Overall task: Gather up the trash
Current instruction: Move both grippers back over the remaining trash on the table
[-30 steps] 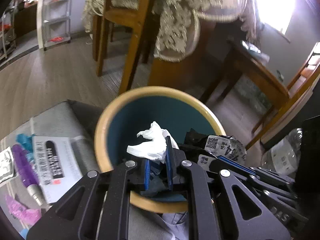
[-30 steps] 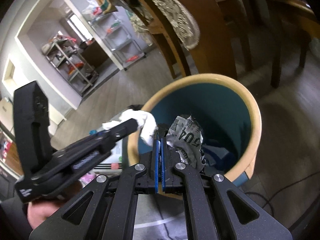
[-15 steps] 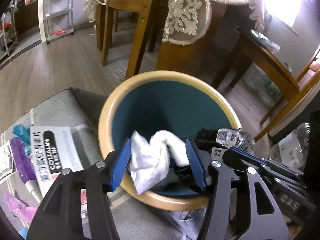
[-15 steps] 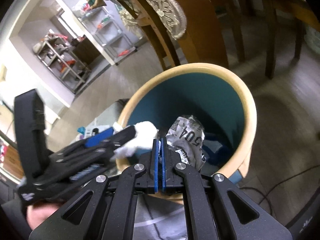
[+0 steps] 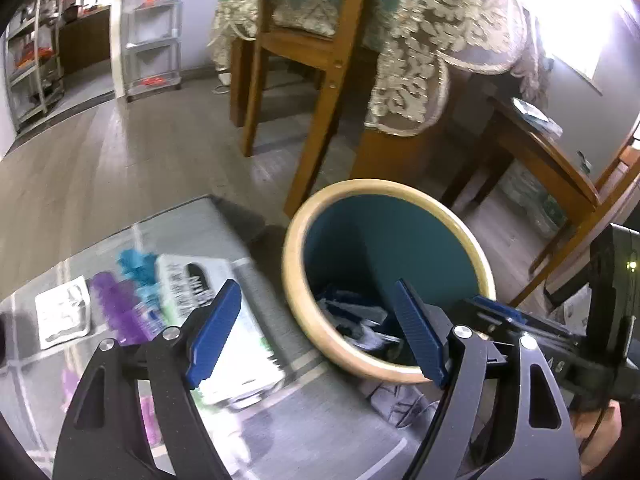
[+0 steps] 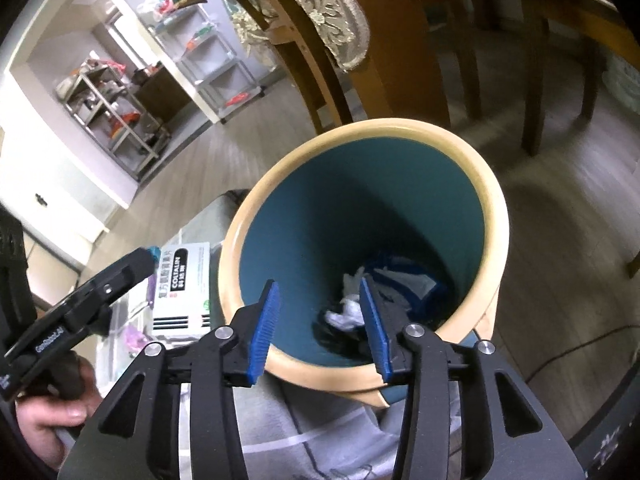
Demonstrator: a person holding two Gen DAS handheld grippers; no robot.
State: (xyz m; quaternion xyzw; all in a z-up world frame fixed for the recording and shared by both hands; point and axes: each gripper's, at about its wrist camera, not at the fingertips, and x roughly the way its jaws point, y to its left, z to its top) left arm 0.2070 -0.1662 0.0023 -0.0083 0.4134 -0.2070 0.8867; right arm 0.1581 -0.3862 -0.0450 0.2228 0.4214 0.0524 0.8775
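Two grippers and one waste bin are visible. The left gripper (image 5: 316, 336) has its jaws spread wide apart and holds nothing; its blue pads (image 5: 214, 338) sit beside the near rim of the bin. The right gripper (image 6: 320, 330) likewise has its jaws apart and empty, positioned over the bin's near rim.

The bin (image 6: 490, 208) is round, with a cream rim and a teal interior. It stands at the edge of a grey cushioned surface (image 5: 320, 432). Contents at the bottom: one crumpled white tissue (image 6: 346, 314), plus blue, grey and black scraps (image 6: 404, 276) whose count cannot be determined. In the left wrist view the same contents appear as a blurred dark blue and white heap (image 5: 352, 322).

On the grey surface, left of the bin, several items lie near each other: one white box with black printed lettering (image 6: 184, 280), one purple object (image 5: 118, 308), one teal item (image 5: 134, 264) and one flat white packet (image 5: 64, 316). Motion blur hides their finer detail.

Wooden chair legs (image 5: 316, 136) and a lace tablecloth (image 5: 416, 56) stand behind the bin.
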